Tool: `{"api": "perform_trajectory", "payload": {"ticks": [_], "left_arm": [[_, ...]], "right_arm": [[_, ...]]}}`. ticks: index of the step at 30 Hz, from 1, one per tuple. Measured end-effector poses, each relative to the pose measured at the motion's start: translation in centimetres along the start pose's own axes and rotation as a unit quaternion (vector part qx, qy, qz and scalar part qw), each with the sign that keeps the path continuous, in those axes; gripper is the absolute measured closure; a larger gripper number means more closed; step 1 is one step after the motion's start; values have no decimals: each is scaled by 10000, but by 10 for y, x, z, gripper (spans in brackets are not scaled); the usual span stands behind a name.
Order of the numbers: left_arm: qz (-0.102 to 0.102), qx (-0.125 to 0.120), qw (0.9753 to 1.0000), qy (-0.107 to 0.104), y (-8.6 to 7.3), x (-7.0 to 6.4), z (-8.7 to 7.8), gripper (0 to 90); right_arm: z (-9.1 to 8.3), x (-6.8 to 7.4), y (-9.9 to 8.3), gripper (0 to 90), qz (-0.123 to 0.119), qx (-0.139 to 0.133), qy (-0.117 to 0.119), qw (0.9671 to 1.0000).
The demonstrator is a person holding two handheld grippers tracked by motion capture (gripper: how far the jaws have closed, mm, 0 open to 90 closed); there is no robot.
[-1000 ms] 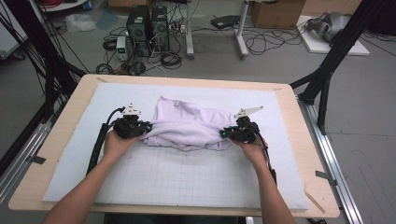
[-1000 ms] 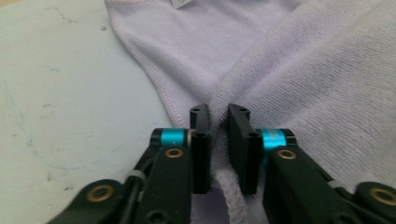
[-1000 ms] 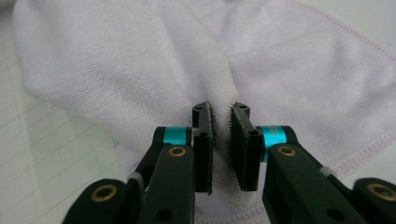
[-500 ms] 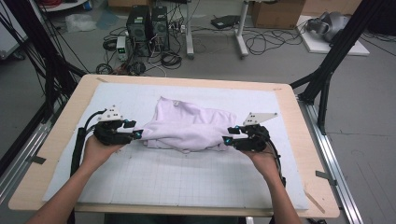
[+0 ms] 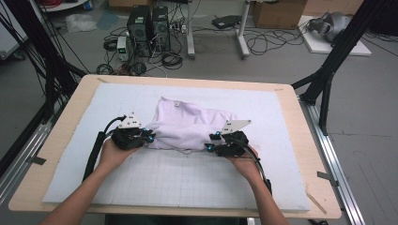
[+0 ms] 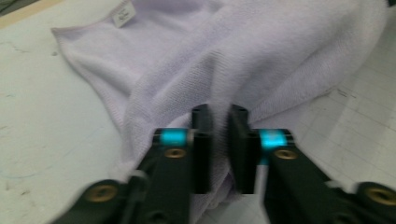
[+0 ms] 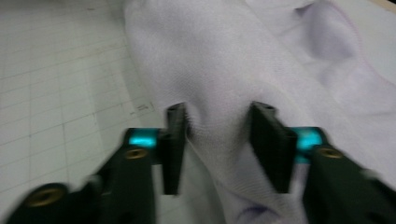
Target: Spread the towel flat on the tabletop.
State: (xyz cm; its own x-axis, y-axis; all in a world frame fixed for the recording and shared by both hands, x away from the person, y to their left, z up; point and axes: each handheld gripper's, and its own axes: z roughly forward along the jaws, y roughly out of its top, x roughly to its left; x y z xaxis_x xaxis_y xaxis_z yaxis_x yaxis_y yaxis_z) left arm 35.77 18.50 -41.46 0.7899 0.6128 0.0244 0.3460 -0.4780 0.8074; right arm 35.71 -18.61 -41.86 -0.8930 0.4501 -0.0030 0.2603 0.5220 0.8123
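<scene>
So compared with a second ago, both hands have slid back toward the near edge of the surface and dragged the cloth's front edge with them, after spreading out wide half a second back. Left hand-held gripper (image 5: pixel 149 136) is clamped tight on a fold at the left end of the white cloth (image 5: pixel 190 124); in the left gripper view you can see fabric squeezed in the narrow gap between the jaws (image 6: pixel 219 140). The cloth itself sits a bit behind the middle of the surface (image 5: pixel 75 108), on the pale gridded mat (image 5: pixel 187 180), bunched and rumpled, with its little label (image 5: pixel 176 104) pointing at the far edge. Over on the right, the right hand-held gripper (image 5: pixel 210 142) has its jaws noticeably wider apart, with a hump of cloth sitting between them (image 7: pixel 217 135); looks more like straddling than a firm pinch, hard to call. My read: they're tugging the near hem straight to flatten or fold it, and the right side might need a re-grip first.
</scene>
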Motion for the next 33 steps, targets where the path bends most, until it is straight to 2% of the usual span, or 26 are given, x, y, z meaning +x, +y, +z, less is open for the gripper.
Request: {"api": "perform_trajectory", "payload": {"ticks": [2,6,8,10,11,12,13,14,15,17,18,19,22,24,25,26,27,28,30,32,33], "left_arm": [[25,26,10000,-5,0,-1,-7,850],[101,-91,9999,-60,3,-7,-31,856],[230,-110,9996,-86,6,-16,-42,856],[377,-131,9991,-106,11,-27,-54,857],[423,-185,9988,-136,14,-32,-60,857],[458,-254,9985,-163,17,-37,-67,856],[507,-320,9980,-183,20,-42,-75,856],[521,-395,9976,-237,23,-46,-83,856],[563,-452,9971,-253,26,-49,-90,856],[608,-550,9963,-240,32,-52,-101,852],[612,-604,9961,-210,35,-52,-104,848],[617,-633,9960,-141,39,-51,-104,848],[520,-544,9971,61,45,-38,-88,848],[416,-367,9981,254,46,-25,-65,848],[275,-308,9987,284,46,-17,-53,848],[246,-224,9987,388,45,-11,-40,848],[248,-163,9985,452,43,-6,-30,848],[117,4,9986,511,40,2,-15,846],[86,241,9976,638,34,11,7,837],[-22,396,9975,593,28,19,22,816],[-36,462,9972,592,25,22,26,778]], "right_arm": [[-1,2,1,778,-50,43,134,9999],[-18,10,4,808,-54,-59,289,9996],[-30,17,8,812,-101,-161,376,9991],[-47,31,18,814,-235,-114,465,9986],[-47,31,18,814,-235,-114,465,9986],[-60,38,25,815,-277,-161,514,9982],[-60,38,25,815,-277,-161,514,9982],[-75,44,32,815,-263,-288,607,9974],[-75,44,32,815,-263,-288,607,9974],[-89,49,40,814,-373,-367,582,9969],[-95,49,50,814,-570,-325,475,9967],[-95,49,50,814,-570,-325,475,9967],[-86,34,57,812,-633,-166,264,9975],[-72,15,56,809,-380,-91,208,9990],[-55,-7,52,809,-105,-7,112,9999],[-55,-7,52,809,-105,-7,112,9999],[-47,-15,49,808,-15,56,48,10000],[-41,-22,47,806,-2,118,-4,9999],[-22,-39,38,795,251,340,-43,9991],[-8,-51,30,768,437,499,-96,9977],[-4,-55,26,750,574,515,-111,9970]]}}
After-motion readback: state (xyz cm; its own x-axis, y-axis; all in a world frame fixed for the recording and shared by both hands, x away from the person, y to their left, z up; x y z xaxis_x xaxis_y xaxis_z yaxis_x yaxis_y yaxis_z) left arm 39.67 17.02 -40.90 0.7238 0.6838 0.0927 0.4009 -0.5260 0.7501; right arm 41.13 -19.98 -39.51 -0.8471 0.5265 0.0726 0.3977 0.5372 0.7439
